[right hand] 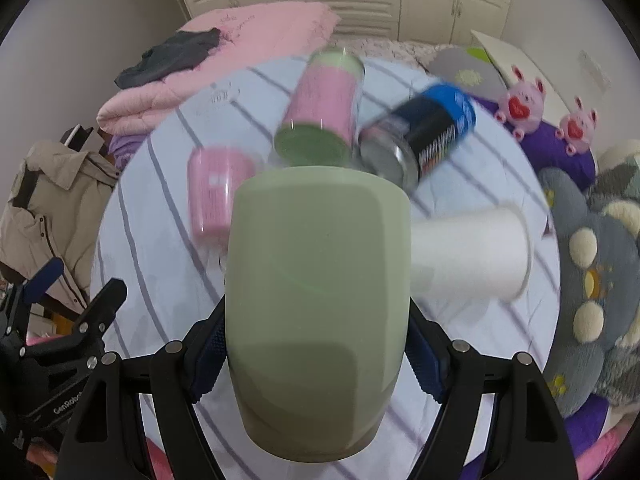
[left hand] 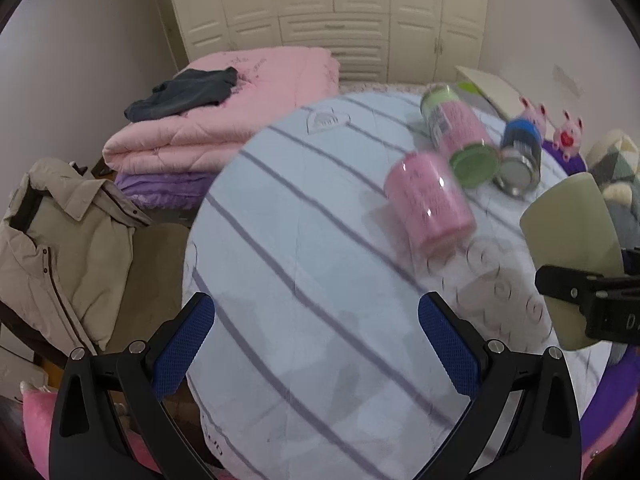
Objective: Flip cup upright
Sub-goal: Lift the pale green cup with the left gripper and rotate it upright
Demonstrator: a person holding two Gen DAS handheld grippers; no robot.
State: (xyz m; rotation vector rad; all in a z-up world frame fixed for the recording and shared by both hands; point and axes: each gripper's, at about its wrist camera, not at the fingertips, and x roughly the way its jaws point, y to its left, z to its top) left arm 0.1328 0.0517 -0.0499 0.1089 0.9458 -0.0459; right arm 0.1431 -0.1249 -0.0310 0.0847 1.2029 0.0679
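Little can be read. In the right wrist view, the black body of the left gripper [right hand: 64, 280] at the lower left edge carries white lettering that begins "GenRobo", the rest cut off. The black and blue can [right hand: 428, 136] lying on the striped cloth [right hand: 160, 240] has white and red lettering on its side, too blurred to make out. The pink cup [left hand: 430, 204] and the pink jar [left hand: 460, 128] bear print, unreadable. The cloth shows a small logo [left hand: 326, 120], illegible.

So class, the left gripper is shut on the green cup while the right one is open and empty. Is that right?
The sides are swapped. The right wrist view shows the right gripper shut on the green cup; the left wrist view shows the left gripper open and empty.
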